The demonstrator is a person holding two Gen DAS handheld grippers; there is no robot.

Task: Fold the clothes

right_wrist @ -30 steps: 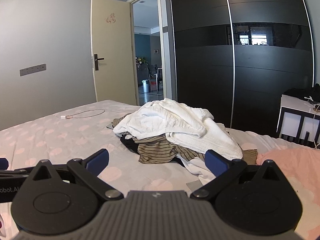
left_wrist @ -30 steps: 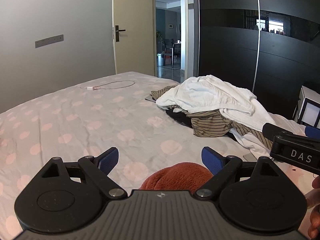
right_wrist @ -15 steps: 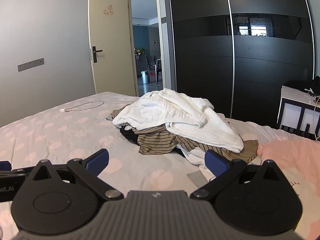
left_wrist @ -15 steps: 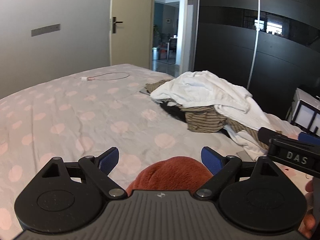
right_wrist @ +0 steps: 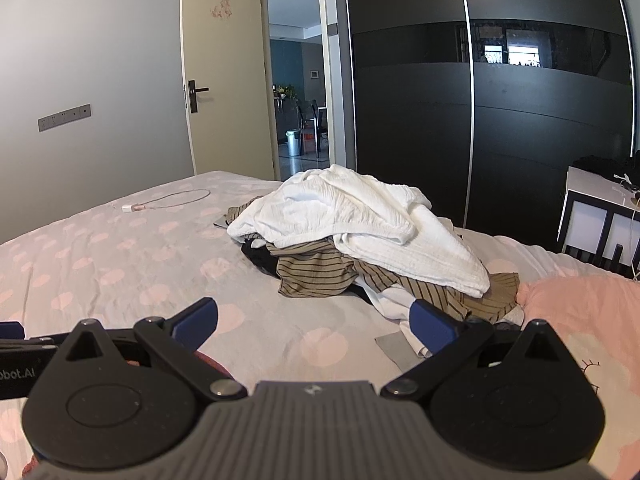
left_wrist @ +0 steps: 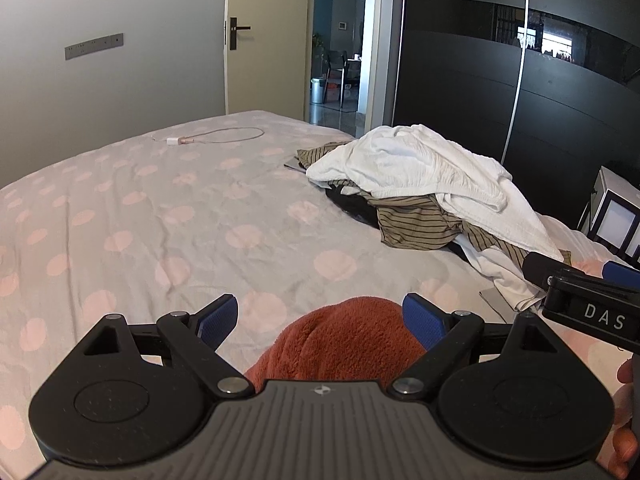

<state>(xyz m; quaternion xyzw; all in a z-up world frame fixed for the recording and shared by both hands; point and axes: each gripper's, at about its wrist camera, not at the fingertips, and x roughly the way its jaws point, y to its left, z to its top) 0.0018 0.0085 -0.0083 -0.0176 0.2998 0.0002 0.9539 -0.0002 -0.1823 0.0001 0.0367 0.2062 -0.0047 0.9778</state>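
Left tool [left_wrist: 320, 318], right tool [right_wrist: 314, 320]: agape

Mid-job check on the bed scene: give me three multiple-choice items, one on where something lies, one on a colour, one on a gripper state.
1. What lies on top of the clothes pile?
A. white garment
B. striped garment
C. black garment

2. What colour is the fuzzy cloth under the left gripper?
A. blue
B. rust-orange
C. green

3. How do the right gripper's jaws stand?
A. shut on cloth
B. shut, empty
C. open, empty

Answers:
1. A, the white garment drapes over the striped garment.
2. B, the fuzzy cloth below the left gripper is rust-orange.
3. C, the right gripper shows bedspread between spread jaws.
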